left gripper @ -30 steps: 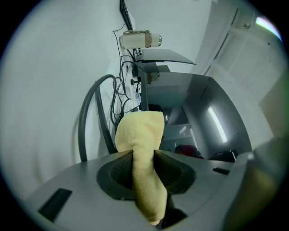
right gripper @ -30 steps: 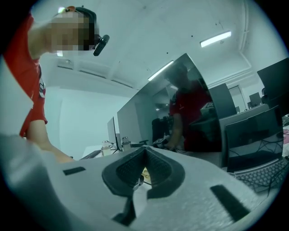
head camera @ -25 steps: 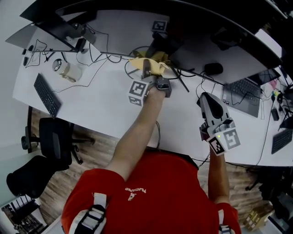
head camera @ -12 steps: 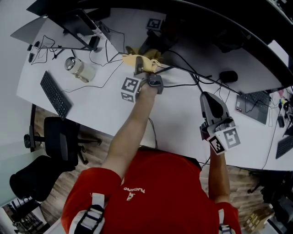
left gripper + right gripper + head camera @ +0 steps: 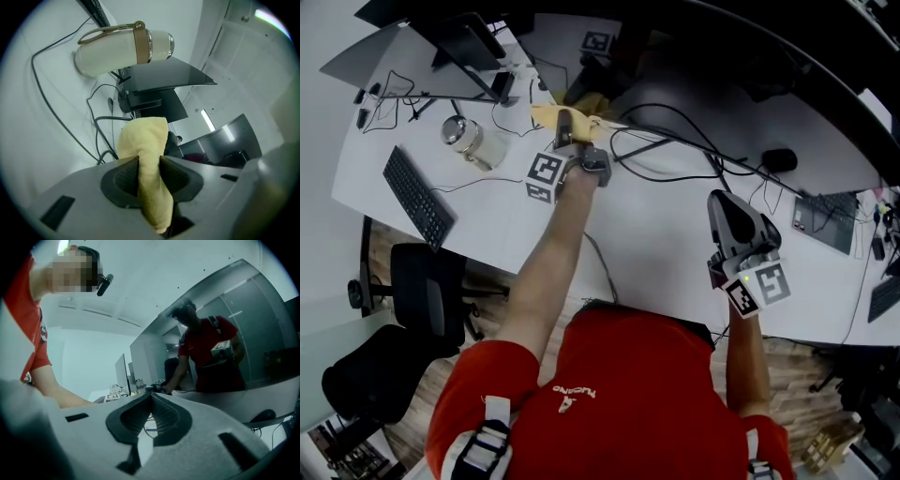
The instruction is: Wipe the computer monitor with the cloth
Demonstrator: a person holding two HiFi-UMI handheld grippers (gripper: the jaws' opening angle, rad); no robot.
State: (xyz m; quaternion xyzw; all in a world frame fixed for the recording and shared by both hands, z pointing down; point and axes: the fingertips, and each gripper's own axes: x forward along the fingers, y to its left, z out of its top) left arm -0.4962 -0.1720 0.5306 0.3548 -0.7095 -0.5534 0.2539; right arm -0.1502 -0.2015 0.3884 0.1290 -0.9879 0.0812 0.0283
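Observation:
My left gripper (image 5: 563,130) reaches far across the white desk (image 5: 656,253) and is shut on a yellow cloth (image 5: 547,114). In the left gripper view the folded cloth (image 5: 142,145) stands up between the jaws of that gripper (image 5: 149,172). It points toward a dark screen (image 5: 165,75) on a stand. A large curved monitor (image 5: 741,56) arcs over the back of the desk. My right gripper (image 5: 721,201) hovers at the near right with its jaws shut and nothing in them. In its own view my right gripper (image 5: 151,401) faces the curved monitor (image 5: 262,333), which mirrors a person.
A cream flask (image 5: 470,140) lies left of the cloth; the flask (image 5: 123,46) looms large in the left gripper view. Black cables (image 5: 670,155) loop across the desk. A keyboard (image 5: 416,197), a mouse (image 5: 780,159), a laptop (image 5: 823,221) and an office chair (image 5: 417,295) are around.
My left gripper has carried the cloth leftward and farther back along the desk, closer to the flask. The right gripper has barely moved.

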